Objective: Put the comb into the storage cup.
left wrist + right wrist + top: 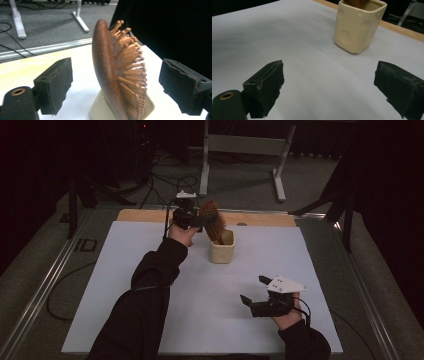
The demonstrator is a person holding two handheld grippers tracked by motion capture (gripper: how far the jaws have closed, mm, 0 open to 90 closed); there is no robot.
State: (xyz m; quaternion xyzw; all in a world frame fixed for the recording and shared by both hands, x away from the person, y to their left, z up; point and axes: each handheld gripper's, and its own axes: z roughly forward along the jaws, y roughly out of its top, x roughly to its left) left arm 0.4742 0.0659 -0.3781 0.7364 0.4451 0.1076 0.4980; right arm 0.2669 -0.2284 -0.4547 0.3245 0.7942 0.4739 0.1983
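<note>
Hairbrush [110, 75] standing handle-down in the cream cup [222, 251] near the tabletop's [150, 320] far edge. The left gripper [200, 220] straddles the brush head, jaws spread and clear of it; withdraw straight back to avoid tipping the brush. The right gripper [252, 290] rests wide open, empty.

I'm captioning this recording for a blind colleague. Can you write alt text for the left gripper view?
A brown wooden hairbrush stands upright, handle down, in a cream cup, bristles facing right. The left gripper sits open, its black pads wide on either side of the brush without touching it, above a white table cover.
</note>
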